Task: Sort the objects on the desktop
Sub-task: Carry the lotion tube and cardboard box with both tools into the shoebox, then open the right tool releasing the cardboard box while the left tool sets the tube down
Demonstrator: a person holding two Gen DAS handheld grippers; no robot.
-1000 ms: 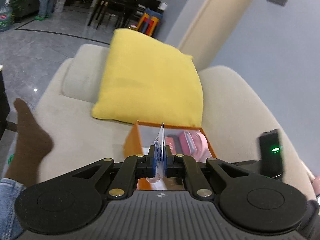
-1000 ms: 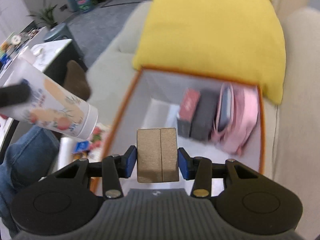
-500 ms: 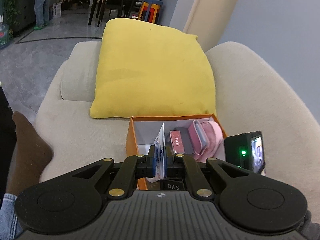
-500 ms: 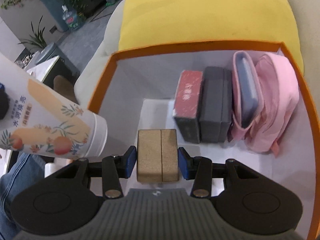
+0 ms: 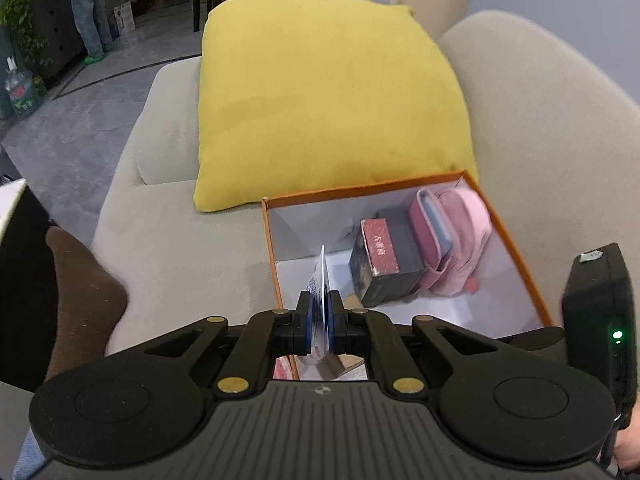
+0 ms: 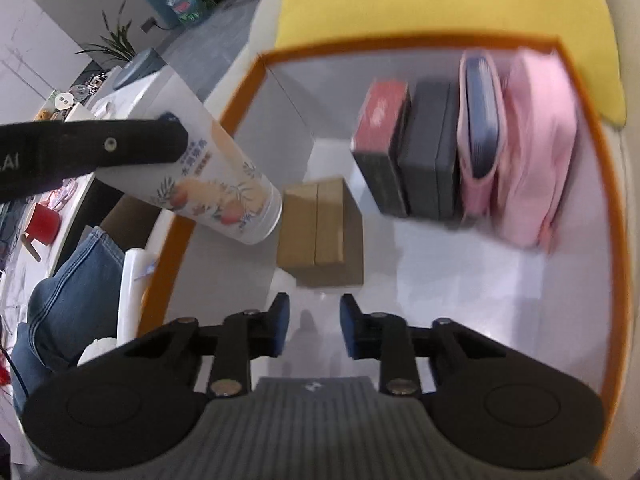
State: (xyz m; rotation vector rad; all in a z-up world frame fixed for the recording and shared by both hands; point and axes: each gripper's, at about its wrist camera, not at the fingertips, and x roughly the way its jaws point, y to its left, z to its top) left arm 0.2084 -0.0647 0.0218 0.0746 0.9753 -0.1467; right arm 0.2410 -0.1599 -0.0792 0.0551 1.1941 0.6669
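An orange-rimmed box (image 6: 240,96) with a white inside sits on a beige sofa; it also shows in the left wrist view (image 5: 516,236). Inside stand a red box (image 6: 380,136), a dark grey box (image 6: 430,148) and a pink pouch (image 6: 532,136). A brown cardboard box (image 6: 320,232) lies on the box floor, just ahead of my open, empty right gripper (image 6: 314,324). My left gripper (image 5: 319,320) is shut on the flat end of a white tube with a fruit print (image 6: 208,184), held over the box's left edge.
A yellow cushion (image 5: 320,96) leans on the sofa behind the box. A beige sofa seat (image 5: 180,248) lies to the left. A person's jeans-clad leg (image 6: 72,280) and a cluttered table (image 6: 52,200) are at the left.
My right gripper has opened and let go of the brown cardboard box, which now lies on the box floor. The gripper has drawn back. The tube has moved over the box's left edge.
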